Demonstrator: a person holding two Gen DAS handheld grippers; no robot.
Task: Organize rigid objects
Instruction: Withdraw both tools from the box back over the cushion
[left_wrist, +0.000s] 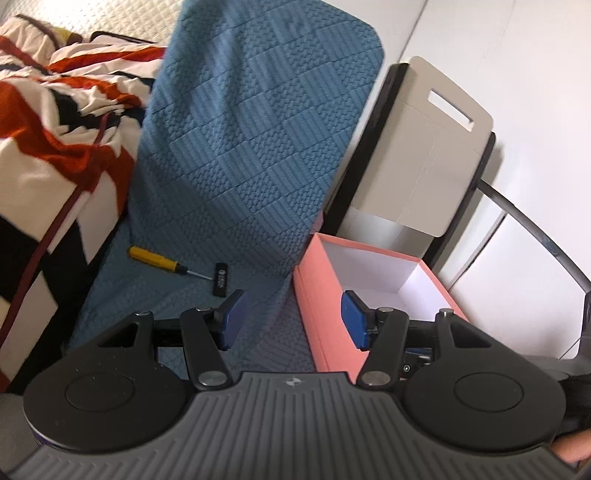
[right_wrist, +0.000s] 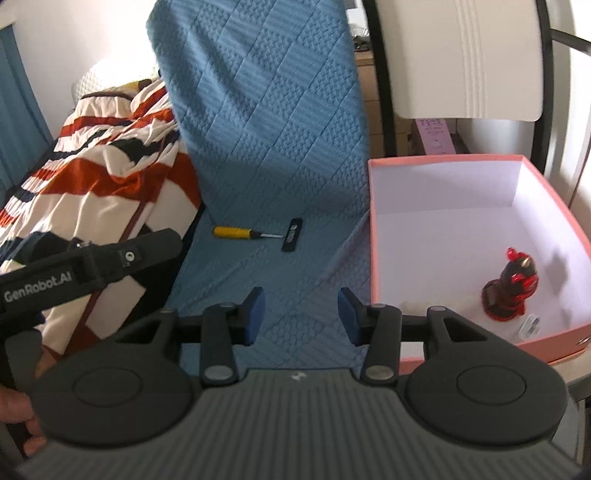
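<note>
partly sorted: figurine (right_wrist: 511, 286) boxed, two items left
your screwdriver (right_wrist: 242, 233) and black stick (right_wrist: 292, 235) lie left of the pink box (right_wrist: 373, 236); left claw (left_wrist: 291, 319) and right claw (right_wrist: 301, 315) gape wide, empty.

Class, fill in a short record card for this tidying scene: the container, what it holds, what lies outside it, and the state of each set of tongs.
container: pink box, open, white inside
in box: red and black figurine, upright; small clear item beside it
outside box: yellow screwdriver and black stick, on blue quilted cloth
screwdriver tip: beside the stick
left tongs: open, empty
right tongs: open, empty
</note>
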